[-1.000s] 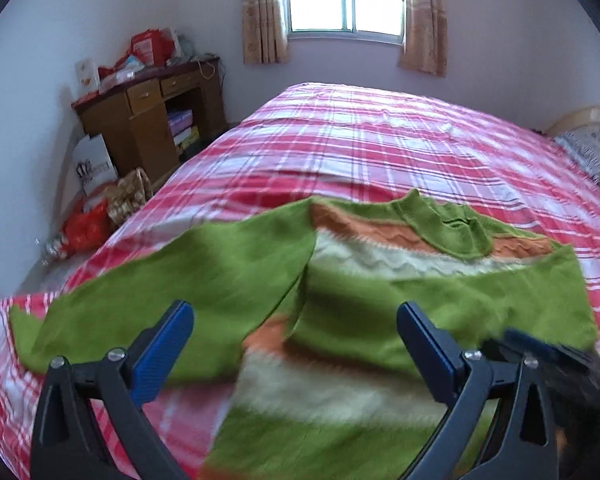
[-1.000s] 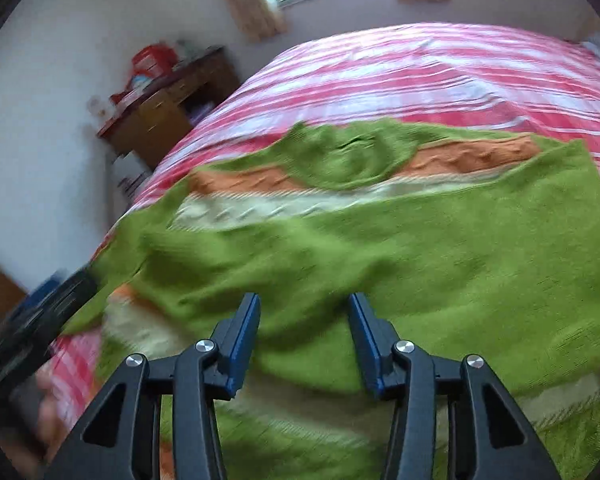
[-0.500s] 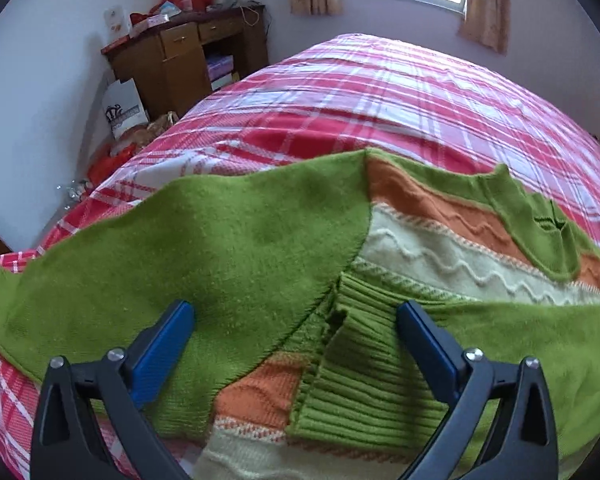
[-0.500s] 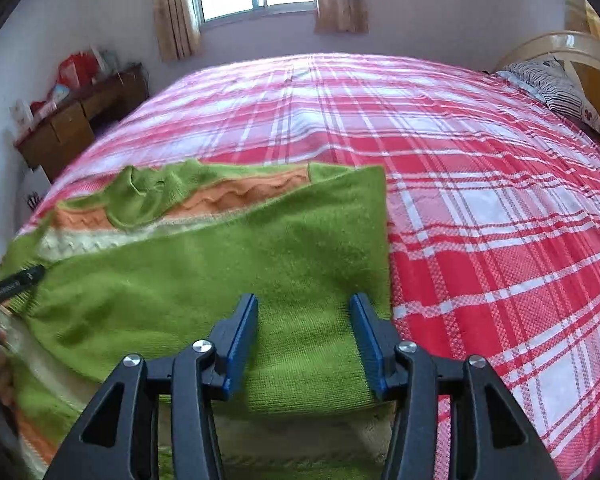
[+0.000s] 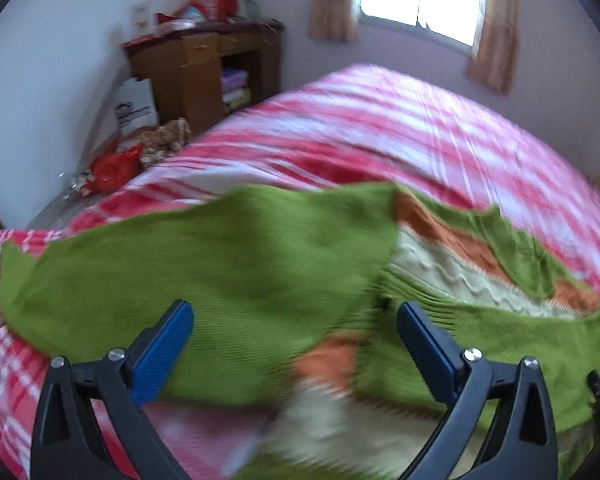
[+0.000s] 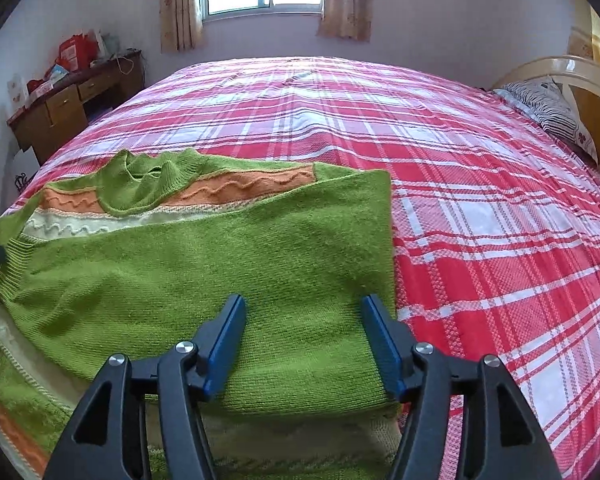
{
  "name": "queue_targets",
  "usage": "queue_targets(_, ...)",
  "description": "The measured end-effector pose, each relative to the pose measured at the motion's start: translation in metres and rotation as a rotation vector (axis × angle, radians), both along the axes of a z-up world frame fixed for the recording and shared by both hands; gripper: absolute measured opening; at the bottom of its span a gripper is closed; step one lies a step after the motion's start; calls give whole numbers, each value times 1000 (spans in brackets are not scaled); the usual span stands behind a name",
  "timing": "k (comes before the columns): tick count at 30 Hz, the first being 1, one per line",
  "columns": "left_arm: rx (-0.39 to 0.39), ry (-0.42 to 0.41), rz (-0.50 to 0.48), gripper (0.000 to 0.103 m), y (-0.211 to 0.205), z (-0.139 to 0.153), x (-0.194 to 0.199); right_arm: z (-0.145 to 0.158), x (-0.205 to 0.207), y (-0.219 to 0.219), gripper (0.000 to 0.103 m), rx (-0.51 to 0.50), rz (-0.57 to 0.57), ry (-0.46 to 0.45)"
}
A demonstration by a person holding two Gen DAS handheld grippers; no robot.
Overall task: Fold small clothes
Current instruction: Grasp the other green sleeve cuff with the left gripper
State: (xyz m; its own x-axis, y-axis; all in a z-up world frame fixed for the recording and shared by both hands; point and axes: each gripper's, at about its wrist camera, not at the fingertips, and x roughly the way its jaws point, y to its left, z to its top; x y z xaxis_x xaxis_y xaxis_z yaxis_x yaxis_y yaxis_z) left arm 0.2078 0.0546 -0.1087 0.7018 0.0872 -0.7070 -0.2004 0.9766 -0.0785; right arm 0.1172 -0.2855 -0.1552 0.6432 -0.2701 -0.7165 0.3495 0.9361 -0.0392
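The green sweater (image 6: 204, 276) lies on the near left part of the red plaid bed (image 6: 480, 216), its right sleeve folded across the chest and its left sleeve (image 5: 172, 272) spread out to the left. The right gripper (image 6: 303, 340) hangs over the folded sleeve, jaws just widened and holding nothing. The left gripper (image 5: 294, 344) hovers with jaws wide apart above the sweater's left side; a wooden desk (image 5: 204, 68) stands far left.

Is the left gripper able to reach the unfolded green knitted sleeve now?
Probably yes: the left gripper hangs open right above the sleeve, which lies flat on the sheet with nothing over it.
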Motion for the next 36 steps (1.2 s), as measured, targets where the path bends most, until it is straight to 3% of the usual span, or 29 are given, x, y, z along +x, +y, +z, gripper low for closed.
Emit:
queue_targets(4,-37,-62,171,103,70,16,-28,0,0,0,62,-1,0,0)
queue_targets(7,0,-80,371,103,133,27,-37,0,0,0,62,-6,-1,2)
queue_targets(8,29,-65,431,103,150,27,-36,0,0,0,62,-8,-1,3)
queue_targets(10,101,5,551,91,187,24,-29,0,-1,0,63,-9,-2,4)
queue_targets(11,125,35,591,83,200,21,-24,0,-1,0,63,-10,-2,4)
queue_targets(13,179,105,648,80,223,11,-12,0,-1,0,63,-12,-3,6)
queue_targets(14,215,133,668,74,231,5,-5,0,-1,0,63,-13,-4,6)
queue_targets(17,281,203,697,66,243,-14,8,0,0,1,65,-15,-8,8)
queue_targets(20,264,277,695,66,248,-32,16,0,0,1,66,-15,-11,9)
queue_targets(23,291,322,725,55,245,-37,16,0,0,2,67,-17,-15,10)
queue_targets(25,309,315,733,50,246,-35,13,0,0,2,67,-17,-17,10)
queue_targets(28,341,305,747,33,245,-34,11,0,0,2,68,-16,-21,10)
queue_targets(30,343,282,746,11,246,-31,8,0,0,2,69,-16,-23,10)
queue_targets(33,266,238,702,8,248,-27,5,0,-1,1,70,-15,-26,9)
queue_targets(36,239,177,681,7,241,-15,-1,0,-1,0,70,-14,-28,9)
